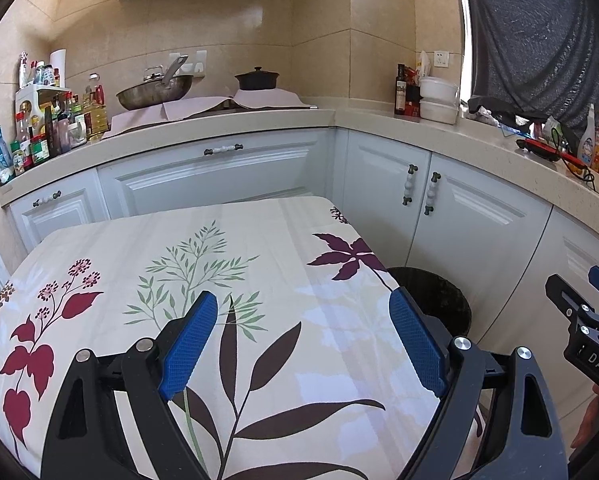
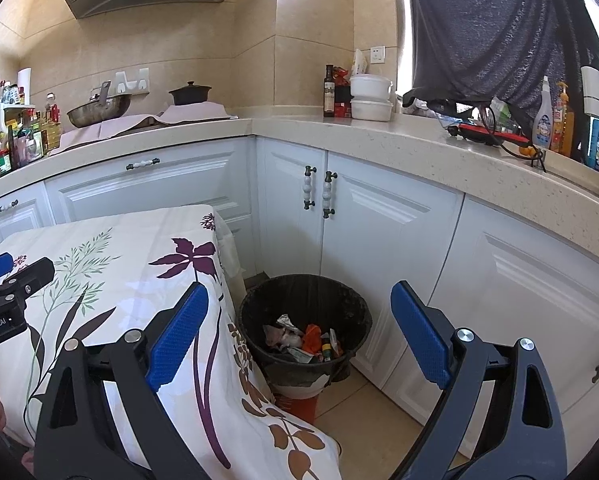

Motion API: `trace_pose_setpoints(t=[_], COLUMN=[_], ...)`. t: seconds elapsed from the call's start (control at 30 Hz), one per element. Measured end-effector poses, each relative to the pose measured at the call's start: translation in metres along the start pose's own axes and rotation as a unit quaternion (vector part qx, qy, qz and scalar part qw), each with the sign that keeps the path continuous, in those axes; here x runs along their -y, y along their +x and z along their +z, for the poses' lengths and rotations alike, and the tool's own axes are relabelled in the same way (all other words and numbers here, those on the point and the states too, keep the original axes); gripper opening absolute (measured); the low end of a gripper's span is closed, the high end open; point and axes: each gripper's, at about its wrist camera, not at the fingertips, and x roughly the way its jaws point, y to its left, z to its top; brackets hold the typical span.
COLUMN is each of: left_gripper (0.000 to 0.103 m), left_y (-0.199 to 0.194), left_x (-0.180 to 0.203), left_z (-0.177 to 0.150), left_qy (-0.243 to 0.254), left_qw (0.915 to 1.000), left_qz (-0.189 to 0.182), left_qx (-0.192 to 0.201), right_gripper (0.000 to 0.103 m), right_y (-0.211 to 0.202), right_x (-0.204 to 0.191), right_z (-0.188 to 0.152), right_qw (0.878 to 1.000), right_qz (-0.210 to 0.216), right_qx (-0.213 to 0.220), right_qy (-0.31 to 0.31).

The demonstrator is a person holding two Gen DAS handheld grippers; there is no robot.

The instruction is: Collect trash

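- Left gripper (image 1: 303, 344): fingers spread, empty, above the cloth (image 1: 259, 264).
- Right gripper (image 2: 299, 334): fingers spread, empty, above the bin (image 2: 255, 300).
- Risk: snagging cloth; knocking the bin.

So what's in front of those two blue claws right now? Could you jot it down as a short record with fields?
Left gripper: open, empty, over the table
Right gripper: open, empty, aimed toward the bin
Table: floral cloth, no trash visible on it
Trash bin: black, on the floor beside the table, by white cabinets
Bin contents: crumpled wrappers and scraps
Counter: wok, pot, bottles, white containers
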Motion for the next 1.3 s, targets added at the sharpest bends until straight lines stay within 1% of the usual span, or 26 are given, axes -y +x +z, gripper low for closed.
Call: trace_pose_setpoints(t=[0.2, 0.33, 0.9, 1.03, 1.17, 1.3], left_gripper=[0.085, 0.085, 0.086, 0.089, 0.092, 0.092], left_y=[-0.0009, -0.0008, -0.0018, 0.0005, 0.0043, 0.0039], left_x=[-0.0001, 0.0014, -0.0008, -0.0024, -0.0075, -0.0073], left_z=[0.0002, 0.0, -0.0008, -0.0006, -0.0016, -0.0024], left_qy=[-0.001, 0.009, 0.007, -0.001, -0.02, -0.014], left_qw=[1.0, 1.0, 0.9999, 0.9999, 0.9995, 0.9997], left_qz=[0.0, 0.002, -0.008, -0.01, -0.016, -0.013], left_qx=[0.0, -0.001, 0.005, -0.005, -0.019, -0.015], right_gripper=[0.09, 0.09, 0.09, 0.09, 0.09, 0.09], right_y=[-0.0001, 0.0, 0.0001, -0.0006, 0.0, 0.0], right_x=[-0.0008, -0.001, -0.0002, 0.0006, 0.0004, 0.0003], right_z=[0.0003, 0.0009, 0.001, 0.0008, 0.0008, 0.0008], right_qw=[1.0, 1.0, 1.0, 1.0, 1.0, 1.0], right_qz=[-0.001, -0.001, -0.001, -0.001, -0.001, 0.0], right_qx=[0.001, 0.0, -0.001, -0.002, -0.001, -0.002], right_qy=[-0.001, -0.001, -0.001, -0.002, -0.002, -0.002])
